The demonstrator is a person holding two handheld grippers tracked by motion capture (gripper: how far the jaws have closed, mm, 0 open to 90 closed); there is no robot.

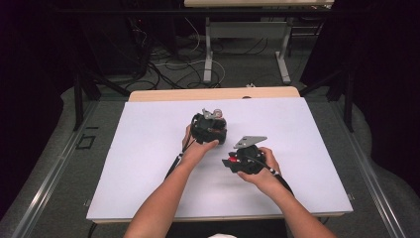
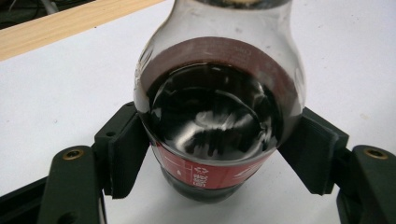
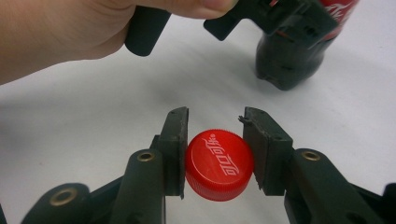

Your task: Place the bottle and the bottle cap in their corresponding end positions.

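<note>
A cola bottle (image 2: pixel 215 107) with dark drink and a red label stands on the white sheet, its top cut off by the frame. My left gripper (image 2: pixel 217 140) is shut on the bottle's body, one pad on each side. In the high view this gripper (image 1: pixel 210 130) sits near the table's middle and covers the bottle. My right gripper (image 3: pixel 216 122) is shut on a red screw cap (image 3: pixel 219 164), held just above the sheet. The right gripper view also shows the bottle's base (image 3: pixel 292 60) and the left hand (image 3: pixel 60 32) farther off. From above, the right gripper (image 1: pixel 233 161) sits just right of the left one.
A white sheet (image 1: pixel 148 163) covers the table, with a wooden edge (image 1: pixel 213 93) at the back. Beyond it are floor cables (image 1: pixel 173 69) and another table's legs (image 1: pixel 208 49). Dark stands flank both sides.
</note>
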